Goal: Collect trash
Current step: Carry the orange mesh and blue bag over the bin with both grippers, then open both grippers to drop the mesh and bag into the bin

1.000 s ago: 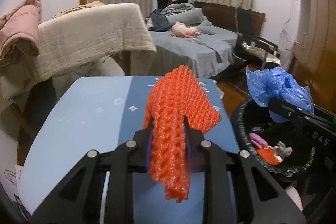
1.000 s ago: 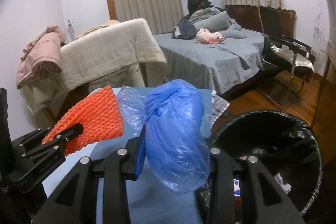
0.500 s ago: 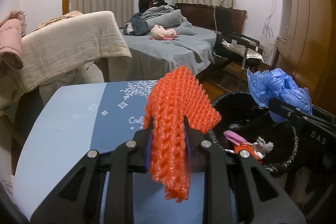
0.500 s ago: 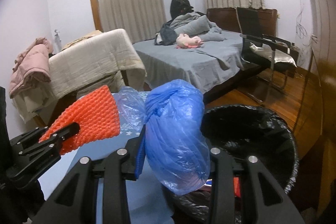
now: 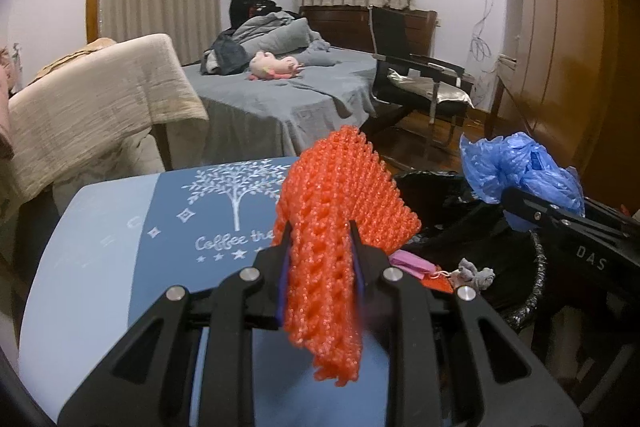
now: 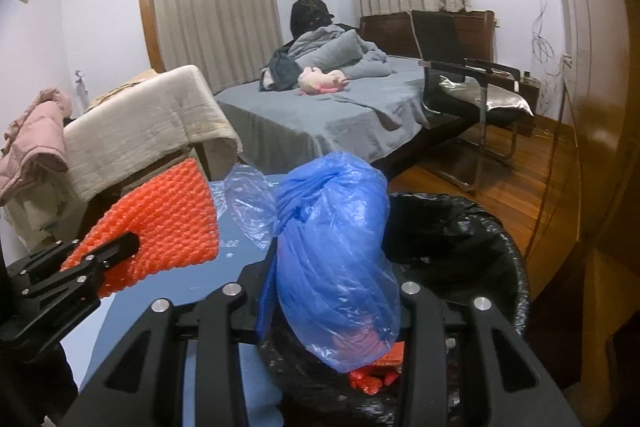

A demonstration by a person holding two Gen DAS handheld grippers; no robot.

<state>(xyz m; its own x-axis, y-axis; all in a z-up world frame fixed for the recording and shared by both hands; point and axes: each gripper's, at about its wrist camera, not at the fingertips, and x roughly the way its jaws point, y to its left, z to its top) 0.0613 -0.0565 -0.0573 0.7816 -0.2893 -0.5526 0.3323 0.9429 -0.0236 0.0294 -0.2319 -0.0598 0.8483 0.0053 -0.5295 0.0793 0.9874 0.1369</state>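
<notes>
My left gripper (image 5: 320,243) is shut on an orange foam net (image 5: 340,211), held above the right edge of the blue table (image 5: 100,251). The net also shows in the right wrist view (image 6: 160,223). My right gripper (image 6: 332,279) is shut on a crumpled blue plastic bag (image 6: 336,259), held over the near rim of the black-lined trash bin (image 6: 472,227). The bag also shows in the left wrist view (image 5: 520,175). The bin (image 5: 440,195) holds pink, grey and orange scraps.
A cream-covered sofa (image 5: 100,107) stands behind the table. A grey bed (image 5: 280,99) with a pink plush toy is farther back. A black chair (image 6: 472,83) stands on the wooden floor to the right of the bed. A wooden wardrobe (image 5: 560,47) lines the right.
Both grippers have swung right and moved toward the bin with their loads. The bin now sits closer and more central in both views.
</notes>
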